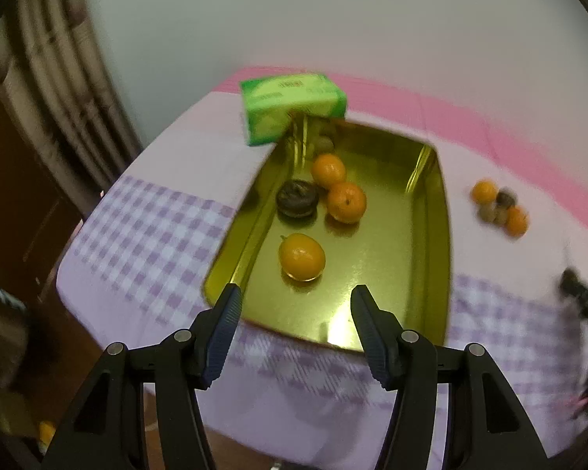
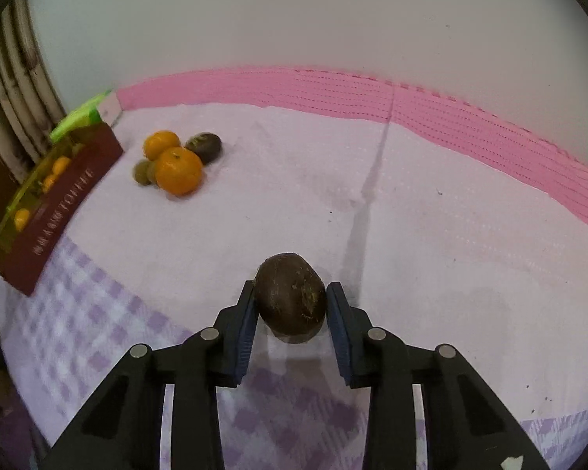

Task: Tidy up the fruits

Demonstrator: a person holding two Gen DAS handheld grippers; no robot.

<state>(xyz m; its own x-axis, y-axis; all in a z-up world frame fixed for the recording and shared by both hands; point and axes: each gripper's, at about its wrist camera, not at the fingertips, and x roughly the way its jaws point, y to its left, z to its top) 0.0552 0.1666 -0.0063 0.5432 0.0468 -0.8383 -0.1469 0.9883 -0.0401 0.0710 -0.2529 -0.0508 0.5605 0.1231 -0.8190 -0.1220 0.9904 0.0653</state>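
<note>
A gold tray (image 1: 396,258) lies on the table and holds three oranges (image 1: 302,257) and a dark wrinkled fruit (image 1: 297,198). My left gripper (image 1: 296,307) is open and empty above the tray's near edge. My right gripper (image 2: 290,305) is shut on a dark brown fruit (image 2: 290,297) above the cloth. A loose pile of oranges and small dark and greenish fruits (image 2: 176,162) lies on the cloth right of the tray; the pile also shows in the left wrist view (image 1: 499,205). The tray's dark red outer side (image 2: 55,211) shows at the left of the right wrist view.
A green box (image 1: 290,105) stands behind the tray's far left corner. The table has a lilac cloth with checked edges (image 1: 145,227) and a pink strip (image 2: 411,102) along the wall. The table's front and left edges are close.
</note>
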